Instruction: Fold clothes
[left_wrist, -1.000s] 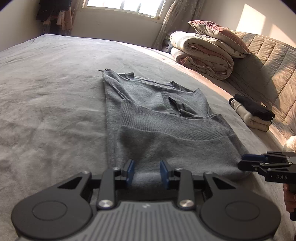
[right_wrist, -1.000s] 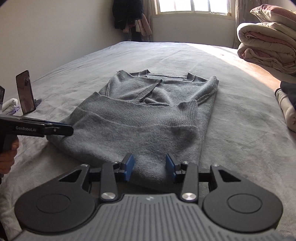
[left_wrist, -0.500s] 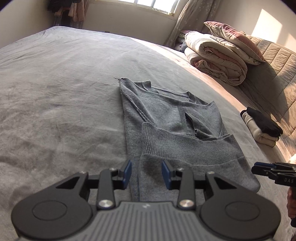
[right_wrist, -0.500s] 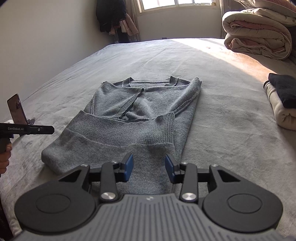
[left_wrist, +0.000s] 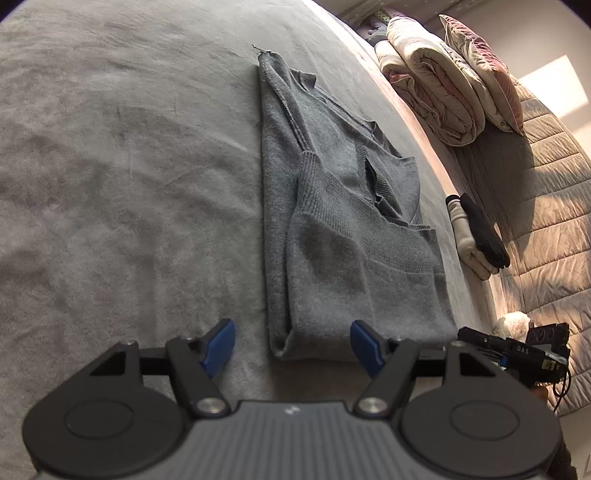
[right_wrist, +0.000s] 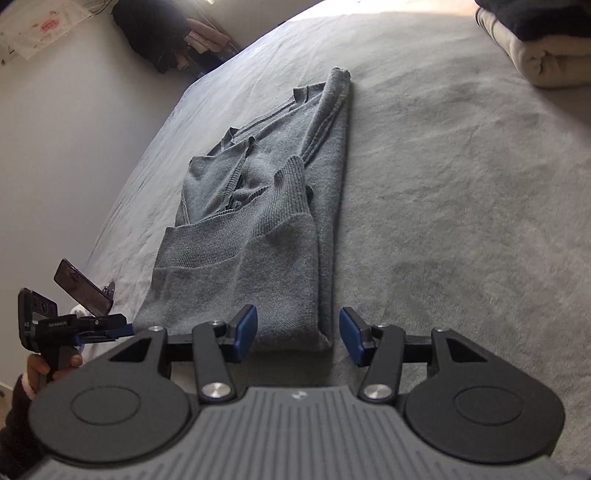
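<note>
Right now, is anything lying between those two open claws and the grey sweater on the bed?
Nothing visible. The left gripper and right gripper both stand open at the near edge of the grey sweater, with only bare bedspread around them.

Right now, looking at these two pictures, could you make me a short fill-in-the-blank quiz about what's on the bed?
1. The sweater lying on the bed is ____ in colour.
2. The blue fingers of the left gripper and the right gripper stand ____, holding nothing.
3. The ribbed hem of the sweater is folded ____ the body.
4. The folded cream garment has a ____ one on top.

Missing words: grey; open; over; black
</note>
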